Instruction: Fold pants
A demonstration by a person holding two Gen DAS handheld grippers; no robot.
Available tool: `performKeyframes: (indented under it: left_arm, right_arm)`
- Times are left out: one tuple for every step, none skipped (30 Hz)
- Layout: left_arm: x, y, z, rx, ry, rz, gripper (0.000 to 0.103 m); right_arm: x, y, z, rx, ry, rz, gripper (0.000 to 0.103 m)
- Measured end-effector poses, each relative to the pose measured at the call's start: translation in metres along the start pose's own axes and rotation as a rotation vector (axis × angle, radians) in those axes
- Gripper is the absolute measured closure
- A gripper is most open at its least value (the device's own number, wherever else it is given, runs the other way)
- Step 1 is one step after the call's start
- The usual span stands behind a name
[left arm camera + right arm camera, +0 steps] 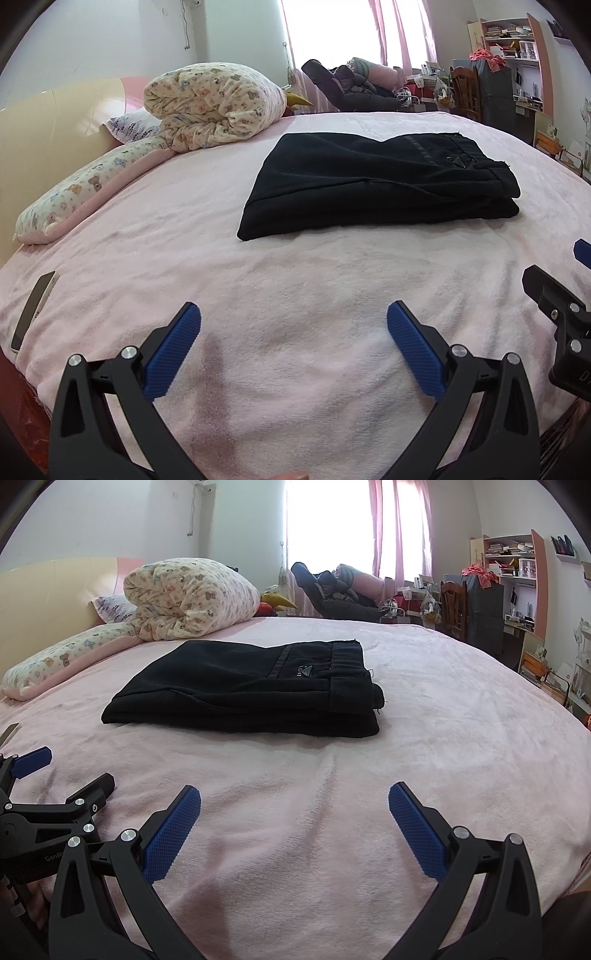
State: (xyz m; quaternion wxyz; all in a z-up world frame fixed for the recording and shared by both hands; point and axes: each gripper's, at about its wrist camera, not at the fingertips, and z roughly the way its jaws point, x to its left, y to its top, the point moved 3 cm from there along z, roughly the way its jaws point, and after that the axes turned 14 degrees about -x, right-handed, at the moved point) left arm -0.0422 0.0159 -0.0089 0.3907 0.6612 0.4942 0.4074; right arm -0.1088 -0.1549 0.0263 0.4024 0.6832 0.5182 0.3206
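The black pants (380,184) lie folded into a thick rectangle on the pink bed (295,280), in the upper middle of the left wrist view and centre-left of the right wrist view. The left claw (293,314) sits at the bottom of its frame, spread wide with nothing between its blue pads, well short of the pants. The right claw (293,794) is likewise wide apart and empty. A rolled quilt (210,105) lies at upper left beside a pillow (131,125) that it partly hides. A phone (33,310) lies near the left edge. The logo on the pants is too small to read.
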Motion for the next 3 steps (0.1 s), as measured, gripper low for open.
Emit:
performKeyframes:
  left_arm:
    - [0.0006, -0.0001, -0.0001, 0.002, -0.002, -0.005, 0.002]
    - [0.0010, -0.0003, 0.0006, 0.003, -0.003, -0.007, 0.002]
    - [0.0012, -0.0005, 0.0011, 0.004, -0.004, -0.008, 0.002]
  right_arm:
    - [0.0005, 0.0003, 0.0000, 0.000, 0.002, 0.001, 0.001]
    - [0.0007, 0.0003, 0.0000, -0.001, 0.001, 0.000, 0.001]
    - [0.0001, 0.0001, -0.0001, -0.001, 0.000, 0.000, 0.001]
